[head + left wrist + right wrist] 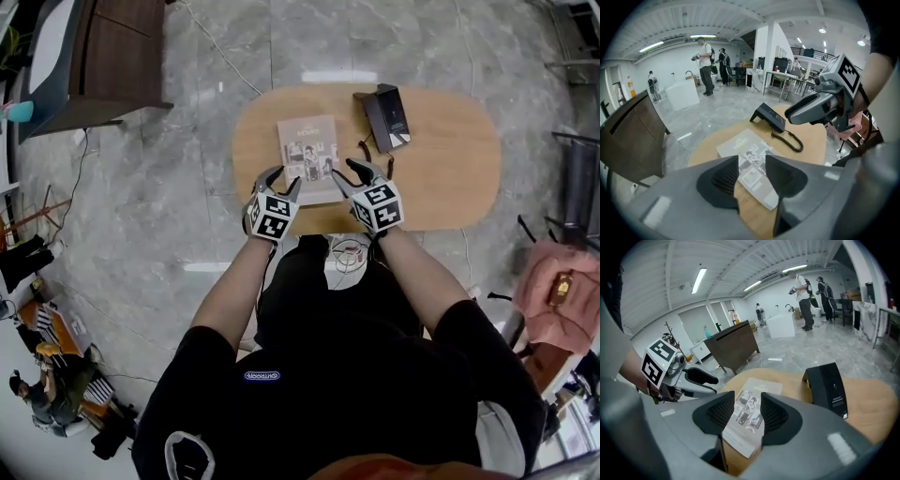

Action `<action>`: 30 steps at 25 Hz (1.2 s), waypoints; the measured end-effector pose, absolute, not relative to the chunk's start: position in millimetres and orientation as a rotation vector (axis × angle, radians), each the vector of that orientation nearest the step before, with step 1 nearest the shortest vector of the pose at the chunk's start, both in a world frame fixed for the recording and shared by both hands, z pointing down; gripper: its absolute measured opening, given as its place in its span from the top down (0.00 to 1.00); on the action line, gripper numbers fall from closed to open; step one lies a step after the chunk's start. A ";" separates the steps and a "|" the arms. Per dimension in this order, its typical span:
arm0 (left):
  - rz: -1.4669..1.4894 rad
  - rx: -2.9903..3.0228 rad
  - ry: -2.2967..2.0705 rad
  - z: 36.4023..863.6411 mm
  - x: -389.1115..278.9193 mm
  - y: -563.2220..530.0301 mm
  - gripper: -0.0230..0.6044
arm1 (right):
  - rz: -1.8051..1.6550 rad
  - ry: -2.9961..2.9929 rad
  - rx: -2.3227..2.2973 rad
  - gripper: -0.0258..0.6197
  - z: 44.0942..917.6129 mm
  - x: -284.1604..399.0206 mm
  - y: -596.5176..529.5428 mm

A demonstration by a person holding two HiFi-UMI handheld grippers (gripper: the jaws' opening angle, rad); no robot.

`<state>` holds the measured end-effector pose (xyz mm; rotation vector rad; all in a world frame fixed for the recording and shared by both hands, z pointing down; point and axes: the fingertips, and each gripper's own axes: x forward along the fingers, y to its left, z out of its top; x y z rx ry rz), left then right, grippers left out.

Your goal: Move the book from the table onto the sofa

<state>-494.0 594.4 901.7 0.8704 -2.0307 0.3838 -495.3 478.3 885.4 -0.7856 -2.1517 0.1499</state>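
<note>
Book (309, 155) lies flat, cover up, on the oval wooden table (450, 178), left of its middle. The left gripper (281, 180) and right gripper (356, 174) sit over its near corners, each with jaws partly apart and nothing clamped between them. A black desk phone (386, 114) stands just beyond the book's far right corner

Both forearms are extended forward. The left gripper (280, 180) is held at the book's (308, 150) near left corner, the right gripper (349, 172) at its near right edge. Both are tilted downward, jaws set apart, nothing clamped.
</note>
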 end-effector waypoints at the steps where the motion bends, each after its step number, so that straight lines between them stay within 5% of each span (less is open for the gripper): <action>1: 0.381 0.866 -2.013 912.0 -492.8 596.5 0.67 | 0.154 -2.140 -0.774 0.64 894.1 -495.1 478.0; 17: 0.222 0.763 -1.902 1010.9 -504.5 616.2 0.63 | 0.172 -2.020 -0.662 0.61 999.5 -510.1 467.4; 30: -0.203 0.711 -1.807 1036.9 -504.4 620.6 0.51 | 0.302 -1.936 -0.684 0.60 1042.7 -506.4 481.4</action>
